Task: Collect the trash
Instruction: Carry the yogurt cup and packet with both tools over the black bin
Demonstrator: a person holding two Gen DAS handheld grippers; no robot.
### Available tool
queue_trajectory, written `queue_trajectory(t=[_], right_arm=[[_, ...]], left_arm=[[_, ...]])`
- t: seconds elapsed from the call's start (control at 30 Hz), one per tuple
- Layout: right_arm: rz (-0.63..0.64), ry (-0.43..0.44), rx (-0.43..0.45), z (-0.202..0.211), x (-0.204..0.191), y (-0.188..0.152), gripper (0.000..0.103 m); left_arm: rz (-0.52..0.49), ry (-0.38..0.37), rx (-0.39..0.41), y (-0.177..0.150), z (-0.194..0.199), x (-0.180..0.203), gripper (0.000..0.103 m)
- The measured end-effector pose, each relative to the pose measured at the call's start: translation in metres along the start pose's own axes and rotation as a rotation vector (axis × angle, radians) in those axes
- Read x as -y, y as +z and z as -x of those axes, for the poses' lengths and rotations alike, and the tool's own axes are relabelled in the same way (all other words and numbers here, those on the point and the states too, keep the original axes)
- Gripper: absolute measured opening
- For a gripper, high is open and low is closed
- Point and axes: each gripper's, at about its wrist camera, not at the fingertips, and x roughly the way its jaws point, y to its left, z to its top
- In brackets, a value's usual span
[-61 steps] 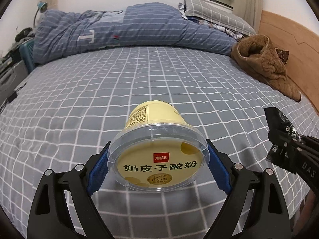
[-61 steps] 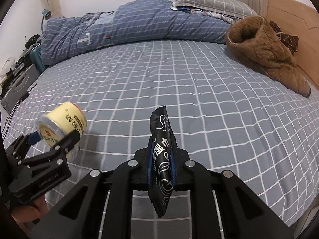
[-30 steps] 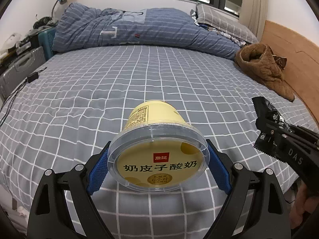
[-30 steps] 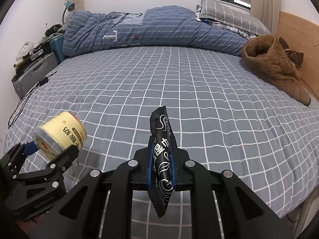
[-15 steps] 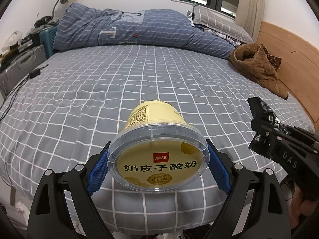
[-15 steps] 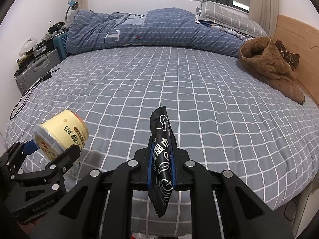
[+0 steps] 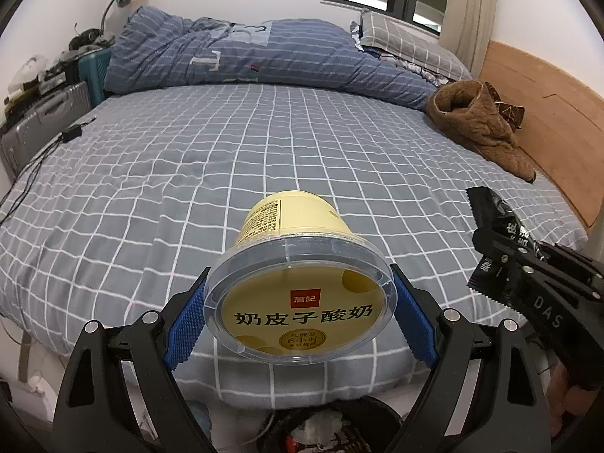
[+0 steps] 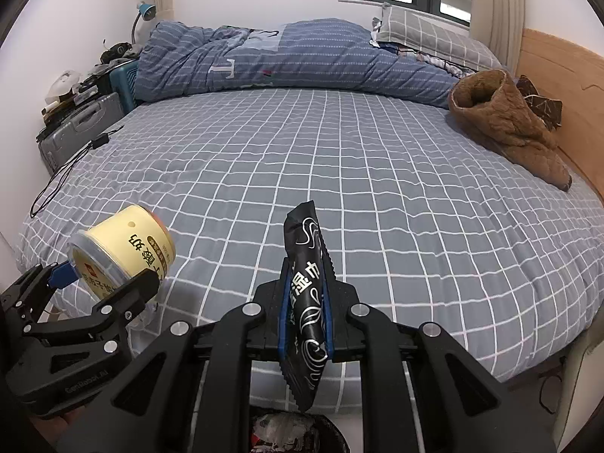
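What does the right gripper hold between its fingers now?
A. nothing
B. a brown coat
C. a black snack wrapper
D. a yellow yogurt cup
C: the right gripper is shut on the black snack wrapper, while the yellow yogurt cup sits in the left gripper.

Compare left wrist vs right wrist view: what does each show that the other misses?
Left wrist only: the lid face of the yogurt cup, its rim between the left hand-held gripper pads.
Right wrist only: the black wrapper edge-on, pinched in the right hand-held gripper.
Both: cup, wrapper, checked bed, brown garment, trash bin below.
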Motion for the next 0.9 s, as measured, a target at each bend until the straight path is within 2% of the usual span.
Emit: queue_trajectory(t=[0.9], right_arm=[[0.006,0.036,-0.034,0.057,-0.013,-0.064,0.013]], left_arm=[[-0.009,-0.009,-0.015,-0.062,0.067,0.008,0.086]])
